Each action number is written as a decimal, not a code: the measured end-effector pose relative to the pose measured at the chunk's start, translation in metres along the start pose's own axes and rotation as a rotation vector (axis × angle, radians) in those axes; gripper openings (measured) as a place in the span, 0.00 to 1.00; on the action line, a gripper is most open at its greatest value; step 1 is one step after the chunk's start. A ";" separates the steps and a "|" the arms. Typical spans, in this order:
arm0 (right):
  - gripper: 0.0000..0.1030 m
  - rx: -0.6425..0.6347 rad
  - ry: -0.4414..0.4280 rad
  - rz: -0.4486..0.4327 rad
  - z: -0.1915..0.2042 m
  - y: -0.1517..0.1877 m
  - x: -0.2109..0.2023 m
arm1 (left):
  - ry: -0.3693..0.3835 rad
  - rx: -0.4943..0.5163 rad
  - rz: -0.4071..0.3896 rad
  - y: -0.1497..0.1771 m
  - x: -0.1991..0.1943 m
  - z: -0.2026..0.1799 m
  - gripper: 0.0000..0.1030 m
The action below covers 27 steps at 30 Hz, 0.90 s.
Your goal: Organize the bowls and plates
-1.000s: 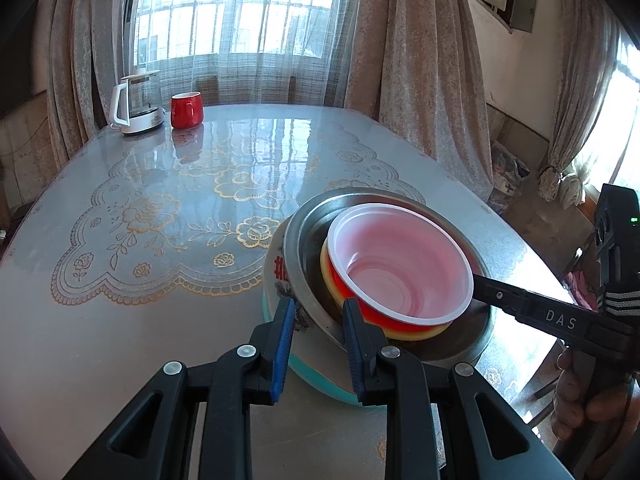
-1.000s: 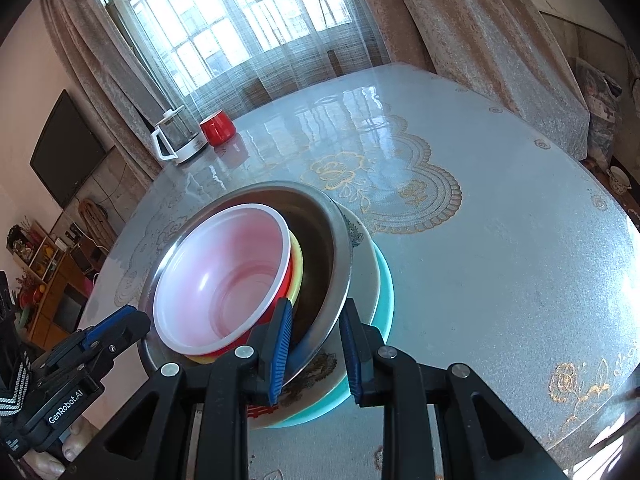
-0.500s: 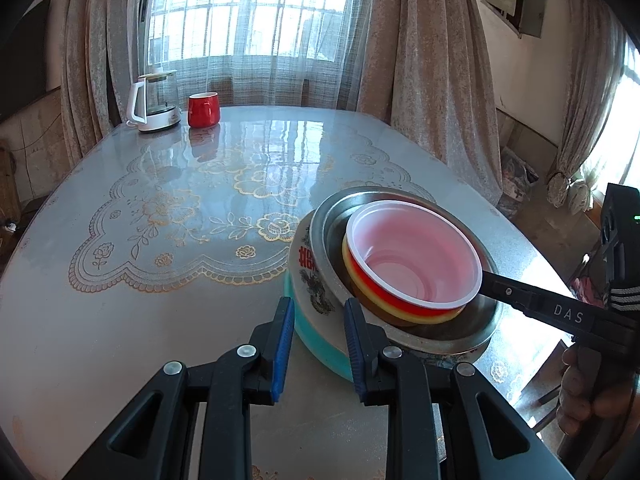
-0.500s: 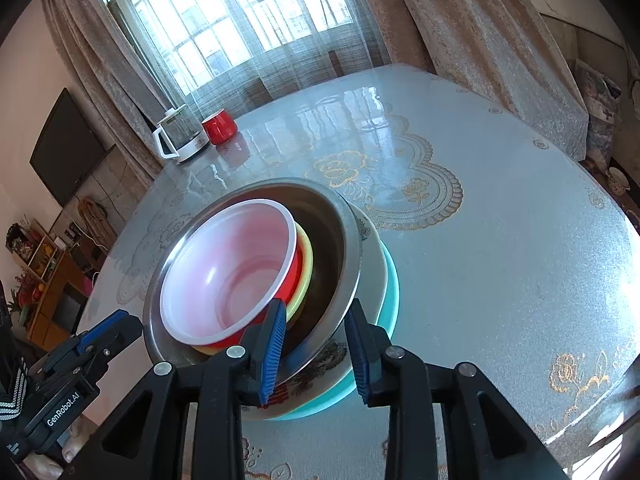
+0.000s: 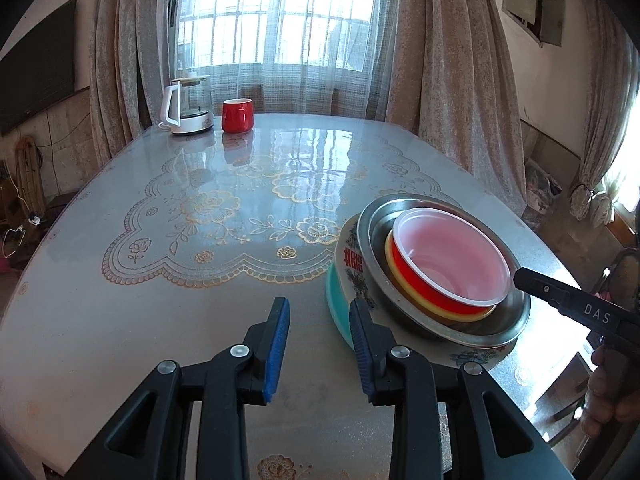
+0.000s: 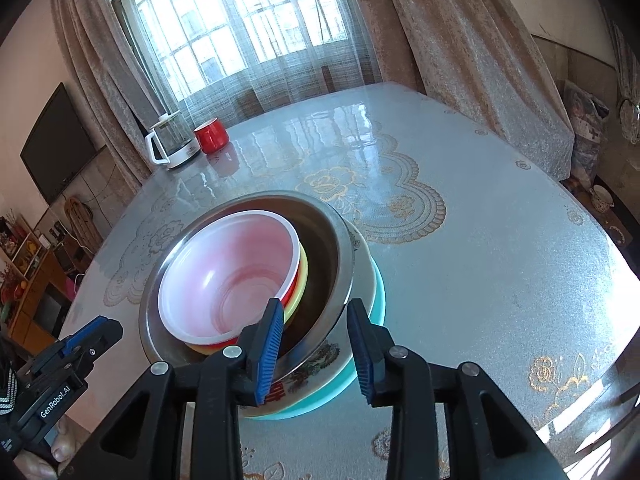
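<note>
One stack stands near the table's right edge: a teal plate (image 5: 334, 300) at the bottom, a patterned plate (image 5: 348, 256), a steel bowl (image 5: 372, 240), then a yellow, a red (image 5: 416, 280) and a white bowl (image 5: 452, 260) nested inside. My left gripper (image 5: 318, 312) hovers over bare table just left of the teal rim, its jaws opening with nothing between them. My right gripper (image 6: 316, 312) straddles the near rim of the steel bowl (image 6: 332, 256), its jaws opening and the pads clear of the metal. The white bowl (image 6: 232, 272) sits just left of that gripper's left finger.
A glass kettle (image 5: 188, 106) and a red mug (image 5: 237, 115) stand at the far end of the glossy table (image 5: 200, 280). Curtains hang behind it, and a dark screen is on the left wall. A hand (image 5: 604, 392) holds the right gripper beyond the table's right edge.
My left gripper has drawn back off the plate rim and now sits left of the stack. Both pairs of jaws have widened. The right gripper stays at the steel bowl's rim.
</note>
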State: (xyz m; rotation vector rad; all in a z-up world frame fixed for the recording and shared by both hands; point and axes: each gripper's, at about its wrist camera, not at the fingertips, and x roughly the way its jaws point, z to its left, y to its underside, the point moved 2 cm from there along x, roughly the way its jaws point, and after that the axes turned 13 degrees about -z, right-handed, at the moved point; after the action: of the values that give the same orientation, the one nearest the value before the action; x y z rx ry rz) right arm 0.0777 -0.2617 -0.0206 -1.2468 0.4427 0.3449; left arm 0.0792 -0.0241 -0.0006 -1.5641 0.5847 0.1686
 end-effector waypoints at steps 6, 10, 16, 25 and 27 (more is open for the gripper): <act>0.34 -0.031 0.069 -0.066 0.005 -0.002 -0.012 | -0.090 0.016 -0.056 0.003 -0.012 0.004 0.42; 0.36 -0.040 0.109 -0.110 0.008 0.000 -0.024 | -0.120 0.014 -0.081 0.003 -0.019 0.002 0.48; 0.39 -0.086 0.157 -0.175 0.022 0.011 -0.040 | -0.106 0.039 -0.107 0.006 -0.030 -0.013 0.59; 0.43 -0.128 0.168 -0.186 0.040 0.023 -0.045 | -0.091 0.066 -0.123 0.008 -0.040 -0.030 0.75; 0.44 -0.139 0.163 -0.185 0.043 0.025 -0.045 | -0.094 0.070 -0.127 0.008 -0.041 -0.031 0.77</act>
State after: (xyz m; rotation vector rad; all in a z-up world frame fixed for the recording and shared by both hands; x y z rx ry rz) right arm 0.0324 -0.2134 -0.0082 -1.4462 0.4447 0.1185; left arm 0.0331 -0.0432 0.0138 -1.5116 0.4124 0.1239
